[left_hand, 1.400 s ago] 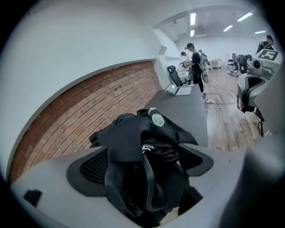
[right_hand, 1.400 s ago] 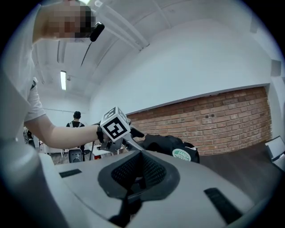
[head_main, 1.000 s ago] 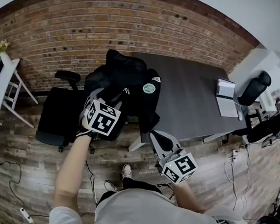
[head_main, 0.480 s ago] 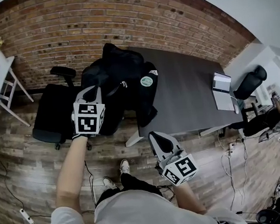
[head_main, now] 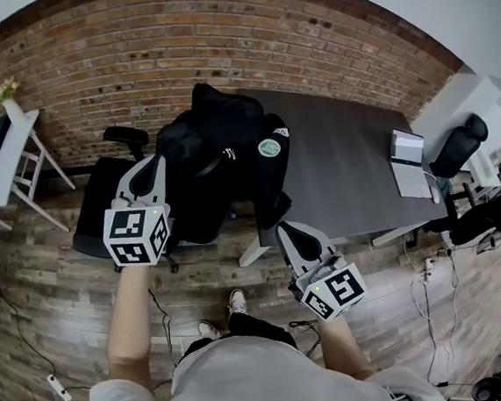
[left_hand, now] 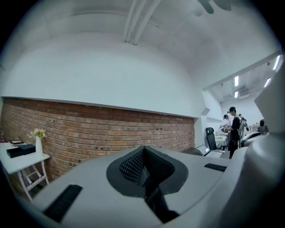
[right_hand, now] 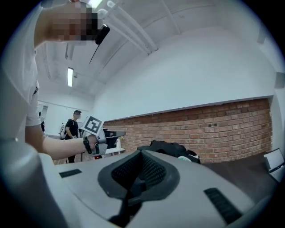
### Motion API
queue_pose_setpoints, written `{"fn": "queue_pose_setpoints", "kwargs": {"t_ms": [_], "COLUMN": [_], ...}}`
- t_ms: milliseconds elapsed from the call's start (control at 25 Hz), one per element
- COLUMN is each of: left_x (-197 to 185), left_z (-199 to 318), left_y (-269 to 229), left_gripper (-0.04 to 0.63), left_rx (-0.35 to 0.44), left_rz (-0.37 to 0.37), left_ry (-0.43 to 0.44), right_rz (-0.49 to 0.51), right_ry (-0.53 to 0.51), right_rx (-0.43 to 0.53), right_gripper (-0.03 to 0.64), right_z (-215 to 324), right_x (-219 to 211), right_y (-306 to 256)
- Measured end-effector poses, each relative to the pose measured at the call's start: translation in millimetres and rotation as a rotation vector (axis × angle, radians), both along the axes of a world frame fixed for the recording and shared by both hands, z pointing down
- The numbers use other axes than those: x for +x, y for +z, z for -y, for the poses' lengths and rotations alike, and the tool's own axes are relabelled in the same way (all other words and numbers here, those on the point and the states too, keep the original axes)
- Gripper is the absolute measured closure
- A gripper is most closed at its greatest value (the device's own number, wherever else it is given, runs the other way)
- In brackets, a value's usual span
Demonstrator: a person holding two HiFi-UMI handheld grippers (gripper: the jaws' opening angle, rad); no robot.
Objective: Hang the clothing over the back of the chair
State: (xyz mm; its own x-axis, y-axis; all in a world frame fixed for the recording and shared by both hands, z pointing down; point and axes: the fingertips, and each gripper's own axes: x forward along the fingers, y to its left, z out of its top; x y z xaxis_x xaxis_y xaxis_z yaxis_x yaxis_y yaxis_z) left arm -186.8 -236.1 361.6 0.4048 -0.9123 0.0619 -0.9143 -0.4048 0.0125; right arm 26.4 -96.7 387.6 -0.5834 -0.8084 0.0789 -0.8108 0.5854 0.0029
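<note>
A black jacket (head_main: 219,150) with a round green badge is heaped over the back of the black office chair (head_main: 101,205) and the left end of the dark table (head_main: 344,168). My left gripper (head_main: 149,165) is held left of the jacket, above the chair seat, apart from the cloth. Its jaws are shut with nothing between them (left_hand: 143,156). My right gripper (head_main: 291,234) hovers in front of the table's near edge, shut and empty (right_hand: 141,164). The right gripper view shows the jacket (right_hand: 171,149) ahead and the left gripper (right_hand: 101,137) off to the left.
A brick wall (head_main: 218,48) runs behind the chair and table. A white side table (head_main: 0,162) with a vase stands at far left. A laptop (head_main: 411,171) lies on the table's right end, beside another black chair (head_main: 457,151). Cables trail over the wooden floor (head_main: 36,348). People (left_hand: 232,131) stand far off.
My left gripper has pulled away from the jacket, moving left and toward the person, and its jaws have closed empty. The right gripper has stayed put.
</note>
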Motion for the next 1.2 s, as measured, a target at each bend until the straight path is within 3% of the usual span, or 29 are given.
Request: {"fn": "queue_pose_setpoints", "kwargs": {"t_ms": [280, 440, 640, 920, 1080, 1200], "left_x": [-29, -60, -88, -109, -103, -112], "left_z": [-32, -40, -56, -86, -106, -124], "left_y": [-26, -57, -86, -76, -58, -52], "left_gripper": [0.572, 0.572, 0.572, 0.572, 0.572, 0.572], "left_rx": [0.058, 0.112, 0.168, 0.135, 0.119, 0.147], "left_rz": [0.035, 0.051, 0.133, 0.197, 0.155, 0.089], "left_ry": [-0.010, -0.077, -0.166, -0.239, -0.253, -0.347], "right_rz": [0.017, 0.033, 0.039, 0.052, 0.058, 0.061], "right_ry": [0.013, 0.030, 0.066, 0.105, 0.104, 0.114], "right_rx": [0.064, 0.063, 0.076, 0.063, 0.060, 0.054], "right_gripper": [0.598, 0.598, 0.598, 0.598, 0.598, 0.598], "right_z": [24, 37, 54, 70, 75, 75], "right_x": [10, 24, 45, 75, 80, 85], "right_y": [-23, -27, -36, -37, -36, -35]}}
